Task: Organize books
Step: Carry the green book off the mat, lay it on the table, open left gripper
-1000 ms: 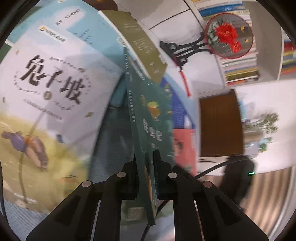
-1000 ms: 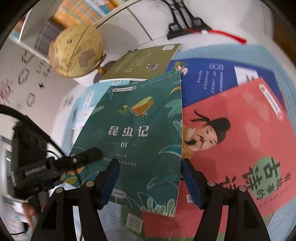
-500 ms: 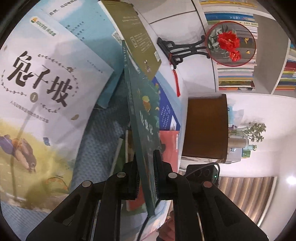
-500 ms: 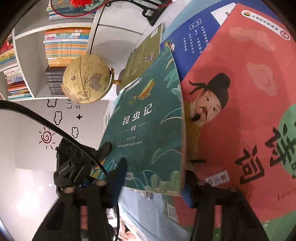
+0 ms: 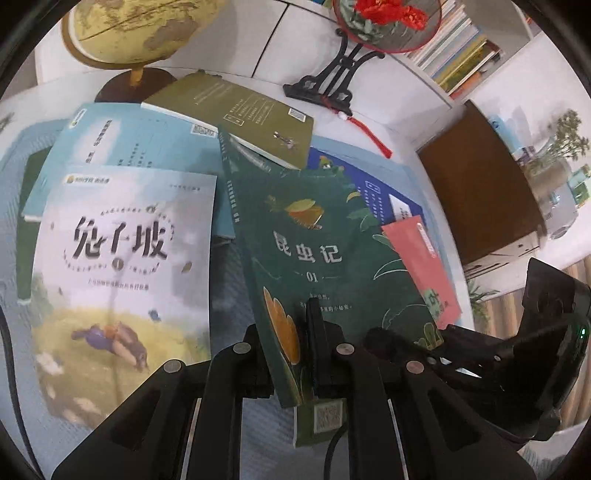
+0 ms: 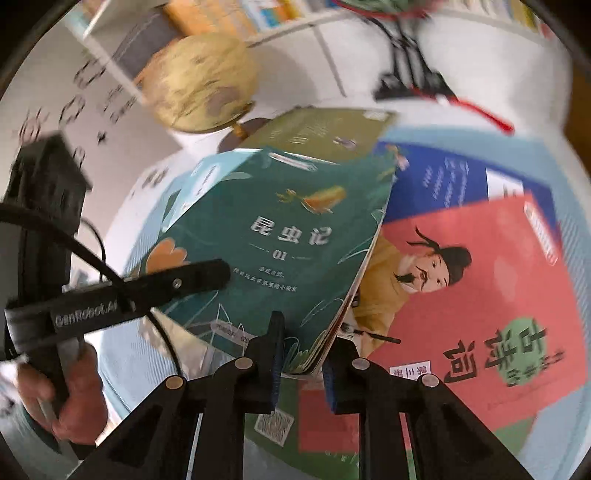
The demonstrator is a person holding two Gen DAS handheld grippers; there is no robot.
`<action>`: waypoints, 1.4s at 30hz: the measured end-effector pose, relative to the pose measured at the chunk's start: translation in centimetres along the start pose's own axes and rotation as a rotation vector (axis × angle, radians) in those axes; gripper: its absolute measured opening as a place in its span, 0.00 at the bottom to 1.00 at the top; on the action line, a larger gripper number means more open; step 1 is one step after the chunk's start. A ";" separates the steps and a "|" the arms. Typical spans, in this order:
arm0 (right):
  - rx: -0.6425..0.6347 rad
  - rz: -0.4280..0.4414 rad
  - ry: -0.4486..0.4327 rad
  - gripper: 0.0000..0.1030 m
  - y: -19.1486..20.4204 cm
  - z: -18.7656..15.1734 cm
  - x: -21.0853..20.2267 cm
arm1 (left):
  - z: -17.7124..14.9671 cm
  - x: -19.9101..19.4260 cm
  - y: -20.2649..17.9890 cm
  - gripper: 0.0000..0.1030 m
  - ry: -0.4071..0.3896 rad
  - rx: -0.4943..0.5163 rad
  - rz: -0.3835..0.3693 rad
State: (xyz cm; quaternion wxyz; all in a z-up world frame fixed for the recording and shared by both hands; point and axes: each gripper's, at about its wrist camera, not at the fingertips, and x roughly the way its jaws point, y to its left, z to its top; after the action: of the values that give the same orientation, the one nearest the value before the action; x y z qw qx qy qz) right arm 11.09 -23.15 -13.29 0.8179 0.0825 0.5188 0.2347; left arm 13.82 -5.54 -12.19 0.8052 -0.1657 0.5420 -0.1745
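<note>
Left-wrist and right-wrist views of a desk strewn with books. The dark green book (image 5: 332, 254), its cover printed with an insect and the number 01, is lifted at a tilt above the others, near edge raised. The left gripper (image 5: 301, 354) pinches the book's near-left corner, one finger under the cover and one over it, jaws pressed together on the book. The right gripper (image 6: 301, 365) clamps the same book's near edge close to its right corner, blue-padded fingers (image 6: 330, 384) drawn tight against the page block.

All other items are placed relative to the green book. To its left lies a white book with a rabbit scene (image 5: 122, 266), resting on a pale blue book (image 5: 122, 144). At the green book's far edge lies an olive-green book (image 5: 243, 114), back cover up, with the green book's far corner overlapping it. To the right, a red book showing a man in a black hat (image 6: 480, 295) lies flat and partly under the green book; a dark blue book (image 6: 436, 177) lies beyond the red one. Behind the olive book stand a yellow globe (image 5: 140, 33) and a black stand holding a round fan with red flowers (image 5: 384, 18). Bookshelves (image 5: 461, 55) fill the far right. In the right-wrist view a hand (image 6: 74, 398) grips the left gripper's handle.
</note>
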 end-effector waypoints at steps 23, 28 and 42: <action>-0.225 0.088 -0.028 0.20 26.7 4.3 6.0 | -1.7 -17.7 19.7 0.11 -0.228 -0.095 0.098; -0.216 0.106 0.023 0.20 32.7 6.1 12.4 | -0.8 -18.7 27.2 0.11 -0.216 -0.138 0.149; -0.259 0.085 0.087 0.23 42.8 7.5 23.8 | -0.2 -20.0 41.3 0.12 -0.198 -0.269 0.225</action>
State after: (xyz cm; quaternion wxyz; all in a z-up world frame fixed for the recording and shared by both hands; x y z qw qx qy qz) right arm 13.42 26.33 -13.03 0.7879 -0.0120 0.5152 0.3371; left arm 10.74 40.19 -14.79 0.8395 -0.2265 0.4938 0.0076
